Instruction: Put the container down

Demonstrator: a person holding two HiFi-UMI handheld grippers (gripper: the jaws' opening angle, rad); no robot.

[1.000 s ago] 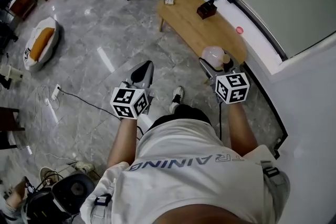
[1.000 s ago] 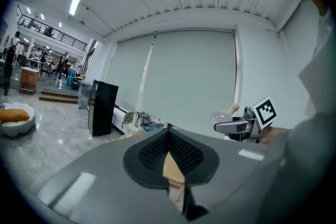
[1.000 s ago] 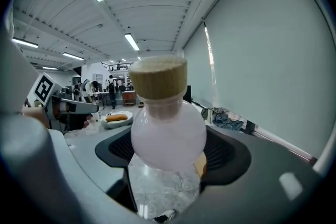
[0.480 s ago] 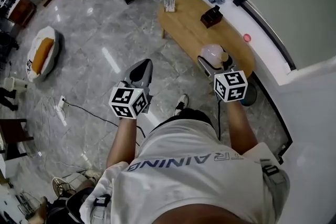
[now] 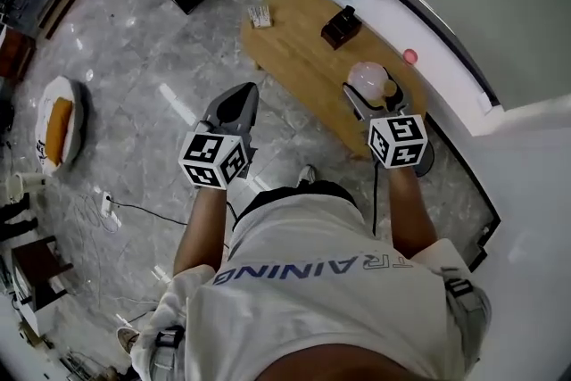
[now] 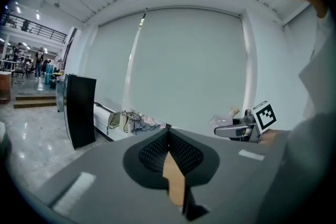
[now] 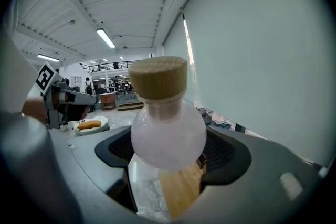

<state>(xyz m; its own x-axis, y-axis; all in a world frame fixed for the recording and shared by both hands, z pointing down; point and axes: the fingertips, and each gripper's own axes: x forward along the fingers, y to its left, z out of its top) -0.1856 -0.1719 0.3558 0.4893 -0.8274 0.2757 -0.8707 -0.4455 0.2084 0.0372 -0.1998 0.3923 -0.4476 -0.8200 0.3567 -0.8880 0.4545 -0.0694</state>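
Right claw (image 5: 368, 92) is spread wide and grips the round container (image 5: 365, 79) by its bulb, above the near end of the wooden counter (image 5: 299, 49). Left claw (image 6: 168, 136) is closed and empty. Risk: the smooth bulb may slip from the pads, or roll off the nearby edge if set down tilted. The right gripper view shows the cork stopper (image 7: 158, 77) and the pad contact. Only the head view shows the container's position over the counter.

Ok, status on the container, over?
Left gripper shut, empty. Right gripper shut on round cork-lidded container, above near end of wooden table, not yet down. Dark box farther along, not in the way.
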